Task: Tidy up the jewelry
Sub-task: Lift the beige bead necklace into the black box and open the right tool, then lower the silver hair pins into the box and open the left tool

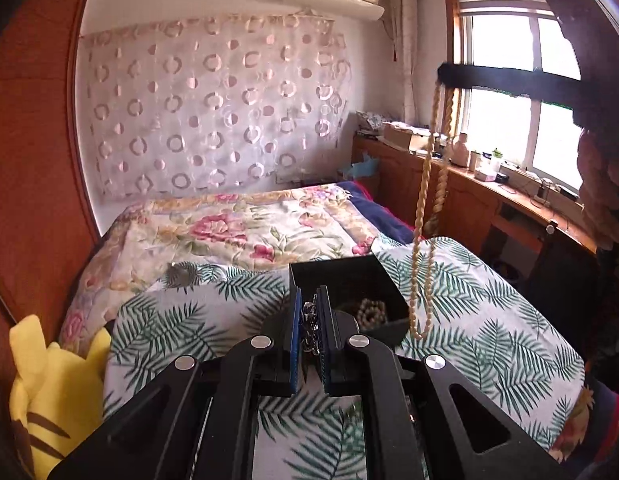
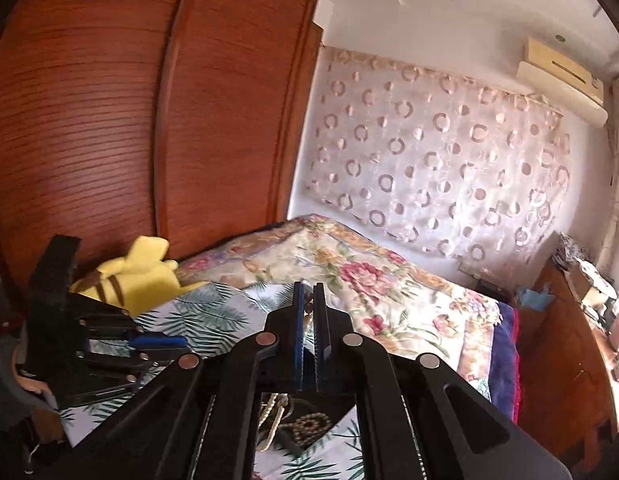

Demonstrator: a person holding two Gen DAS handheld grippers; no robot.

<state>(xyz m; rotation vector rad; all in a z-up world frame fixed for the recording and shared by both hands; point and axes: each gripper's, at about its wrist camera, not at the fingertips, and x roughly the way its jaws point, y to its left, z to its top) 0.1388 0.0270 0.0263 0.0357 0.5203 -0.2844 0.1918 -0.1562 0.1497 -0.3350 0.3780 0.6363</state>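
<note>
Right tongs (image 1: 445, 74) pinch the bead necklace (image 1: 423, 216) high, its loop dangling beside the black box (image 1: 349, 276) on the bed (image 1: 509, 320), left tongs (image 1: 309, 320) clamp a silver chain (image 1: 309, 330) — centre each over the box before releasing.

Hanging bead necklace (image 1: 423, 216) crosses air above black box (image 1: 349, 280); leaf-print cover (image 1: 489, 320) around lies bare.

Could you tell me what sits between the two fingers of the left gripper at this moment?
In the left wrist view, a silvery chain is pinched between the left gripper fingers, just in front of the black box on the bed.
</note>
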